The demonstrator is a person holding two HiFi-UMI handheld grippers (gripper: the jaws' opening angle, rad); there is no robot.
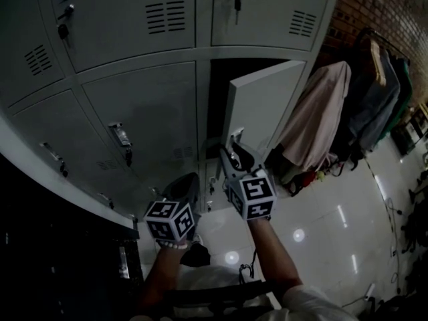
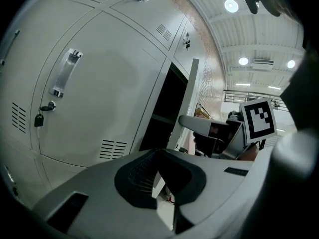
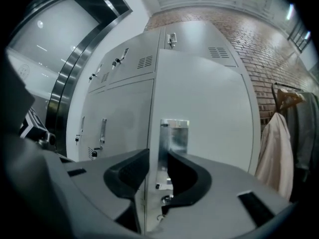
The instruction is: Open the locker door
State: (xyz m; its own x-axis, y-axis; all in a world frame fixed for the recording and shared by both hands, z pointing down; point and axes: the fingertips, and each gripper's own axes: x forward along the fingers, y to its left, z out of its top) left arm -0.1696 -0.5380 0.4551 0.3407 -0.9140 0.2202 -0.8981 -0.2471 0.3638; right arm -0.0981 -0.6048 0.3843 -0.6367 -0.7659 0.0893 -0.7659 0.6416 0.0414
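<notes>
Locker door (image 1: 264,105) ajar in the locker bank (image 1: 134,19), long axis upright, free edge at 12 o'clock from the right gripper (image 3: 158,158). That gripper's jaws stand apart astride the edge, beside the metal handle plate (image 3: 175,133), and the pads are not seen pressing. Left gripper (image 2: 159,156), clenched on nothing, sits at 8 o'clock of the right one, farther from the door. No brand or writing is legible; each marker cube (image 1: 251,194) bears only square patterns.

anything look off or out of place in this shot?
Nothing damaged or spilled. One locker door stands ajar while its neighbours are shut, which fits the task. The right gripper straddles the door's edge. Clothes hang beside it, and nothing looks fallen.
</notes>
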